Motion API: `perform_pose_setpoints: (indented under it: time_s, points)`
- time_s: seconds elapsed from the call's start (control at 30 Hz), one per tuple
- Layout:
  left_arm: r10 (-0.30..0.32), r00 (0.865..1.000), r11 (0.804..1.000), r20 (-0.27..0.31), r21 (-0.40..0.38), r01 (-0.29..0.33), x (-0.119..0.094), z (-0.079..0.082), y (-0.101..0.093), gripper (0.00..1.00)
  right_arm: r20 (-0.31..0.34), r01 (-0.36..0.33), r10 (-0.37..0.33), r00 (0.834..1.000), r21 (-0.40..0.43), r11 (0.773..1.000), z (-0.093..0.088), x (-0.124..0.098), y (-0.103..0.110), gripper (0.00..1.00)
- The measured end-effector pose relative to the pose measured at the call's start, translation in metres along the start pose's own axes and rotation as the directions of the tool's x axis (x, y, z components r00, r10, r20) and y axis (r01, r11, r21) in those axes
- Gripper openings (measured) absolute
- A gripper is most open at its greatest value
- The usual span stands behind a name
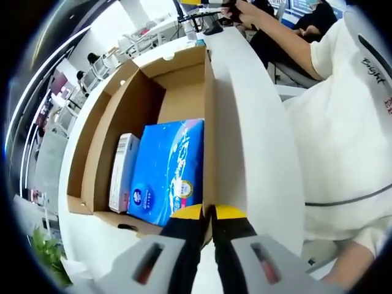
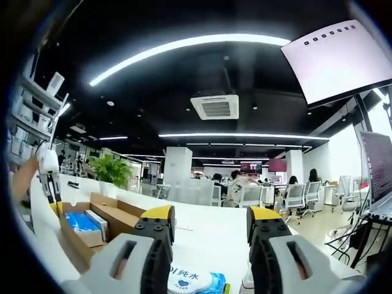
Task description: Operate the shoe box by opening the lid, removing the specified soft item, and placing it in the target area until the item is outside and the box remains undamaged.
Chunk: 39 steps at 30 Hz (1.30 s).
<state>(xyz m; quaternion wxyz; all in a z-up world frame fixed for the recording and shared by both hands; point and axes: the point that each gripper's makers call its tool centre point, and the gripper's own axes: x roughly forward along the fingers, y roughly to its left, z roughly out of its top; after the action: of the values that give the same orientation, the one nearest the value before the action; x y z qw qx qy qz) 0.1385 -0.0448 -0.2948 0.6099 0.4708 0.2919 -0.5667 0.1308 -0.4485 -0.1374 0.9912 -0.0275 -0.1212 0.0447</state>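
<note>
While the left gripper [image 1: 208, 215] pinches the box [image 1: 147, 104] wall, jaws together on the cardboard edge, we should hold that wall steady without crushing it, and bring the right gripper [image 2: 211, 226], jaws wide apart over the white table [image 2: 208, 229], across to the pack. The box is stiff brown corrugated card, open, lid folded out. Inside lies the blue pack [image 1: 166, 170], glossy, soft-looking film, flat and rectangular, beside a slim white carton [image 1: 124, 173]. A second pack [image 2: 190, 283] rests on the table below the right gripper

Open shoe box [image 1: 184, 92], blue tissue pack [image 1: 166, 168] inside
</note>
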Motion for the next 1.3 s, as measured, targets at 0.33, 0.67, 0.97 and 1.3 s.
perform_pose_setpoints:
  time_s: [0.33, 0.67, 0.97, 1.3]
  points:
    - [-0.004, 1.0, 1.0, 0.0, -0.011, 0.004, 0.0, 0.0, 0.0, 0.04, -0.063, -0.148, 0.148, 0.987, -0.002, 0.989, 0.001, 0.012, 0.03, 0.47]
    - [-0.01, 1.0, 1.0, 0.009, -0.016, 0.01, 0.001, 0.0, -0.001, 0.04, -0.123, -0.27, 0.266, 0.956, -0.017, 0.963, 0.016, 0.031, 0.059, 0.47]
    - [-0.033, 0.999, 0.999, 0.01, -0.03, 0.033, 0.001, 0.0, -0.002, 0.02, -0.128, -0.332, 0.325, 0.937, -0.038, 0.943, 0.024, 0.04, 0.077, 0.49]
    - [-0.022, 0.999, 1.0, 0.024, -0.013, 0.022, 0.001, 0.0, -0.001, 0.03, -0.16, -0.414, 0.401, 0.902, -0.054, 0.909, 0.028, 0.045, 0.101, 0.5]
